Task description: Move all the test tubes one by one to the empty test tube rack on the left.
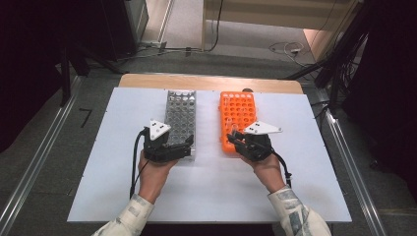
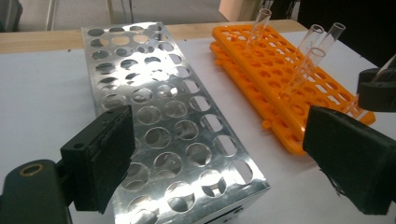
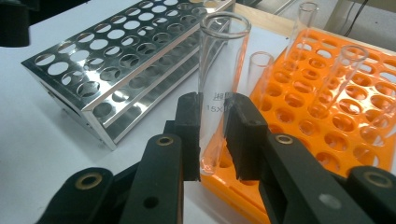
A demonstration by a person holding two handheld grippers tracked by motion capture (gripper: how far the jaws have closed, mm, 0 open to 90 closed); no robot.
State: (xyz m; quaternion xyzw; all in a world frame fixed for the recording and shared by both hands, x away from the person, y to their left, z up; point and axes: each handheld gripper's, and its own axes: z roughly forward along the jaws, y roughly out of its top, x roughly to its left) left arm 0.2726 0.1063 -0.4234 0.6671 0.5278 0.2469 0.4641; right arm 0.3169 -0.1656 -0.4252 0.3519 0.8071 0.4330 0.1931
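The right tongs [image 3: 214,135] are clamped on a glass test tube [image 3: 219,70], upright at the near corner of the orange rack [image 3: 355,135]; whether its foot sits in a hole I cannot tell. 3 more tubes [image 3: 343,79] stand in that rack. The left tongs [image 2: 233,158] gape wide, holding nothing, over the steel rack [image 2: 163,121], whose holes look empty. Judging by this, the transfer across the table [image 1: 123,187] has barely begun.

orange rack [image 1: 238,120], silver rack [image 1: 180,118], seemingly clear tube [image 3: 217,79]
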